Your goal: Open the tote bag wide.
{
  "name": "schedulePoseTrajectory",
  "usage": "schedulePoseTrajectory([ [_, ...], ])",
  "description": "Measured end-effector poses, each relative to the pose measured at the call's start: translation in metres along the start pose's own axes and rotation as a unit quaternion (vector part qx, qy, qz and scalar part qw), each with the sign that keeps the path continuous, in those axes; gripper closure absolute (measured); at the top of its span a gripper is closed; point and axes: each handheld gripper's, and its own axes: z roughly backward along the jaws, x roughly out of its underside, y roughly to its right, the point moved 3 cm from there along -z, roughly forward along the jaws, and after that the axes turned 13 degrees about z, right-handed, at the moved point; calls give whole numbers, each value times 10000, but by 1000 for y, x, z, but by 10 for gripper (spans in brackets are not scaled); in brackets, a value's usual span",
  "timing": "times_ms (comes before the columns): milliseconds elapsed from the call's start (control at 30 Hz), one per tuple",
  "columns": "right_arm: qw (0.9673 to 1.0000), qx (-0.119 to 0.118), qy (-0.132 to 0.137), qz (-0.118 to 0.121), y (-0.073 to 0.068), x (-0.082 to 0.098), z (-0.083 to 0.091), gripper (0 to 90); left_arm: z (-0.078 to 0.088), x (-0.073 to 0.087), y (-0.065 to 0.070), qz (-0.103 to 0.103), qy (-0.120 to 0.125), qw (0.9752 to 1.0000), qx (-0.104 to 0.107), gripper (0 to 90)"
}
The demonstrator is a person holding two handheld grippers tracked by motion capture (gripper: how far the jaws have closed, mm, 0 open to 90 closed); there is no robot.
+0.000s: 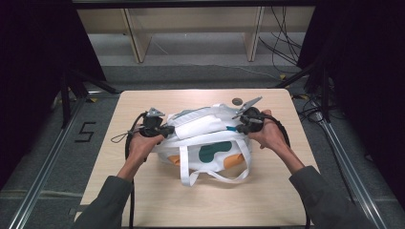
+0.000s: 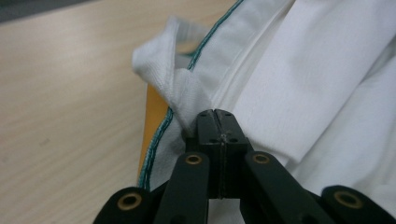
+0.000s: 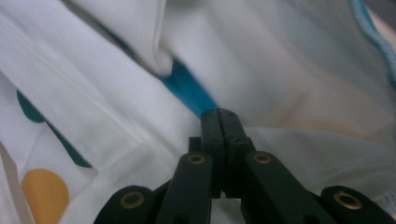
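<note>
Both forearms come in from the near edge of the table (image 1: 143, 200) and angle inward, the sleeves ending short of the wrists. The left hand (image 1: 142, 145) holds its tongs with the wrist slightly bent, pointing them to the right; the right hand (image 1: 267, 133) mirrors it, pointing its tongs to the left, so the two tools face each other across the bag.

A white cloth bag (image 1: 205, 143) with dark green and orange patches lies flat between the two tongs, its long white straps (image 1: 215, 176) looping out toward the person. A small round dark object (image 1: 237, 101) sits on the table just beyond the right tongs.

The left gripper (image 1: 168, 130) meets the bag's left end. In the left gripper view (image 2: 217, 122) its jaws are pressed fully together on a twisted fold of white fabric (image 2: 187, 93) beside a green-stitched seam (image 2: 205, 44), with an orange panel (image 2: 152, 121) just to the left of the tips.

The right gripper (image 1: 239, 128) meets the bag's right end. In the right gripper view (image 3: 222, 122) its jaws are likewise closed tight, pinching white cloth right at a blue strip (image 3: 187, 88); an orange dot (image 3: 44, 191) and a green shape (image 3: 32, 112) lie to the left.
</note>
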Motion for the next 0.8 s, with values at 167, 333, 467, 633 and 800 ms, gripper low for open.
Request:
schedulePoseTrajectory([
  [167,9998,-190,-29,-85,-12,17,-13,900,-8,4,-1,312,-29,9995,109,895],
  [333,9982,-172,455,-350,-8,-8,8,900,12,-13,32,235,205,9977,603,895],
  [467,9983,-255,506,-120,-13,-28,2,900,4,-17,58,-60,-56,9959,904,894],
  [633,9991,-298,285,-82,-12,-20,-10,900,-23,-16,70,-495,-495,9952,689,894],
  [800,9952,-936,230,184,-43,4,1,900,-56,-33,55,-493,-701,9963,87,895],
])
